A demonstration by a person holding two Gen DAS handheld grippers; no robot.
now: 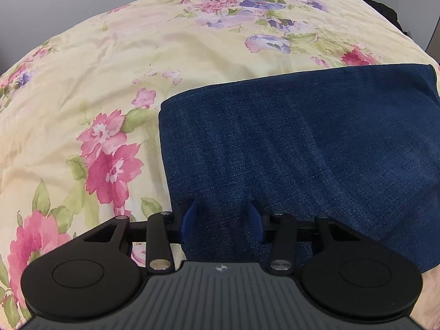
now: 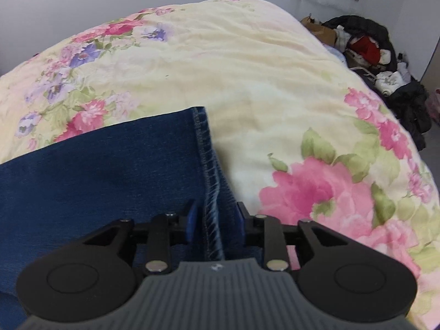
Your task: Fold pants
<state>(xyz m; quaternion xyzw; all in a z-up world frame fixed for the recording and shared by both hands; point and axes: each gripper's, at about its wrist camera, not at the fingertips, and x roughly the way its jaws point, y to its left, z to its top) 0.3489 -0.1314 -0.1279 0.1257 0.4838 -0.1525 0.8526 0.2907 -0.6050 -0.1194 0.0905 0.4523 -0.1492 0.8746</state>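
Jeans: we see dark blue denim pants (image 1: 302, 143) lying flat as a folded rectangle on the bed, near us, filling the right half of the left wrist view and the near left of the right wrist view.
Handling: we judge the denim heavy for cloth, fairly stiff yet limp over a span, not slippery, not fragile; layers may slide apart if lifted by one edge only.
Where to grip: we would take the near corners, with the stitched hem (image 2: 211, 192) as a firm hold on the right.
Left gripper (image 1: 221, 221): its blue fingers stand well apart over the near left part of the denim, holding nothing that we can see.
Right gripper (image 2: 216, 218): its fingers sit either side of the hem with a gap; whether they pinch it we cannot tell.
Floral quilt (image 1: 96, 88): soft and rumpled under the jeans; it could get caught in a low grab.
Clothes pile (image 2: 385, 63): far right, off the bed, well apart.
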